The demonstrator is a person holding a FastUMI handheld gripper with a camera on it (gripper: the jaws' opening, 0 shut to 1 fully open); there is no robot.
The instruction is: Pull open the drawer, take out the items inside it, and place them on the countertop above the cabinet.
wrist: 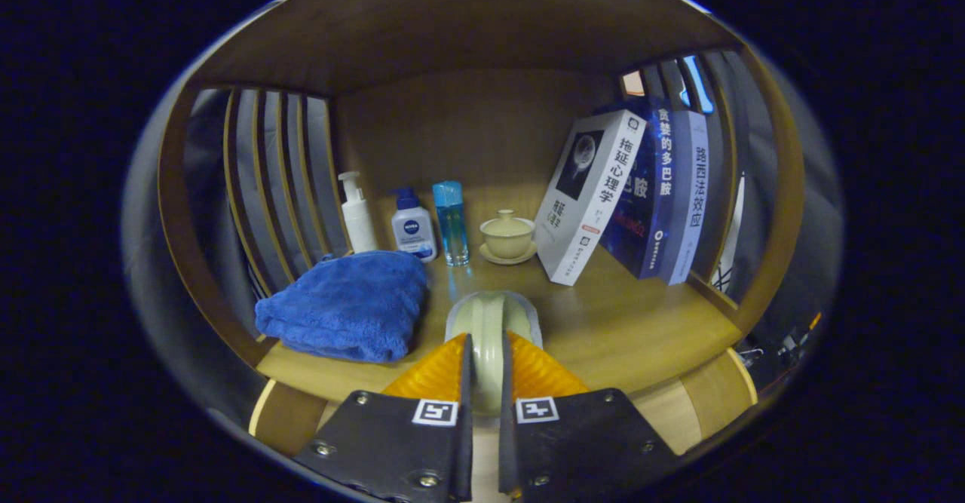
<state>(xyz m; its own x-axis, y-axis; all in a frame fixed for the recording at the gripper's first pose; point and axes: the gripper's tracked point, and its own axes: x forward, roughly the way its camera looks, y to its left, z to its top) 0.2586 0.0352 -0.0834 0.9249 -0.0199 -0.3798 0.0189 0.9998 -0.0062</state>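
Wooden bench (pixel 633 329) surface carrying a folded blue towel (pixel 347 303), three bottles (pixel 411 224), a lidded cup on a saucer (pixel 507 237) and leaning books (pixel 633 194) against the back panel. The hand-held gripper (pixel 485 367) stands narrow, both fingers pressed on a pale rounded item (pixel 488 322) held upright between them, just above the bench's front edge.

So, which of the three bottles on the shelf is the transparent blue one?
The blue bottle, standing nearest the lidded cup; the other two are white pump bottles.
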